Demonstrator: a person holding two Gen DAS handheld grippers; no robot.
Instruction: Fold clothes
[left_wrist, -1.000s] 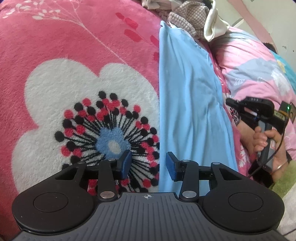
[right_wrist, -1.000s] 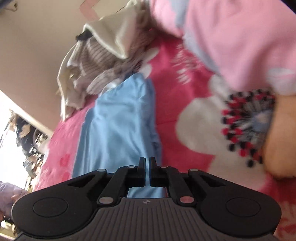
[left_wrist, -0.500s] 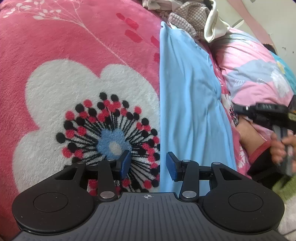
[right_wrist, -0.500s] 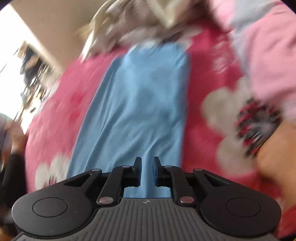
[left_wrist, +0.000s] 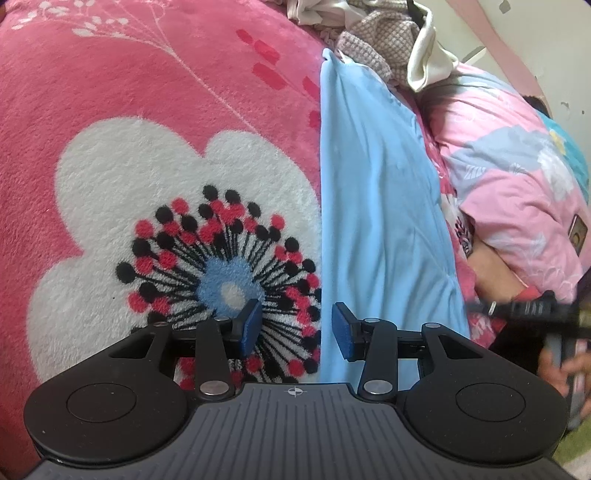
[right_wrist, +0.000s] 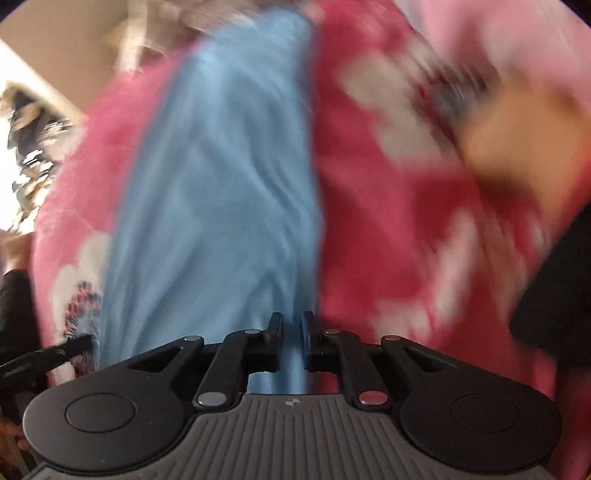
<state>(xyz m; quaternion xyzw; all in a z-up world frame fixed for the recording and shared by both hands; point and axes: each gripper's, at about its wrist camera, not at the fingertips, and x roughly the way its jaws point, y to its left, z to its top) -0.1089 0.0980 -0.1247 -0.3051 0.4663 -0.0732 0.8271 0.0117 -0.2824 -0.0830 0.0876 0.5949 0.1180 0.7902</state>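
A long light blue garment (left_wrist: 380, 221) lies folded into a narrow strip on the pink flowered blanket (left_wrist: 147, 166). My left gripper (left_wrist: 295, 326) hovers open over the garment's left edge, nothing between its blue pads (left_wrist: 341, 330). The right wrist view is blurred by motion. It shows the same blue garment (right_wrist: 221, 184) running away from my right gripper (right_wrist: 291, 339). The right jaws are closing, with a narrow gap left and no cloth pinched between them. A hand (left_wrist: 565, 369) holding the right gripper's handle shows at the lower right of the left wrist view.
A pile of unfolded clothes (left_wrist: 376, 40), knitted grey and cream, lies at the garment's far end. A pink and blue quilt (left_wrist: 517, 184) is bunched along the right. A blurred tan shape (right_wrist: 517, 129) sits on the blanket to the right.
The right gripper has swung across over the blue garment, and in the left wrist view it has dropped toward the lower right. Its jaws show a slightly wider gap. The left gripper has not moved.
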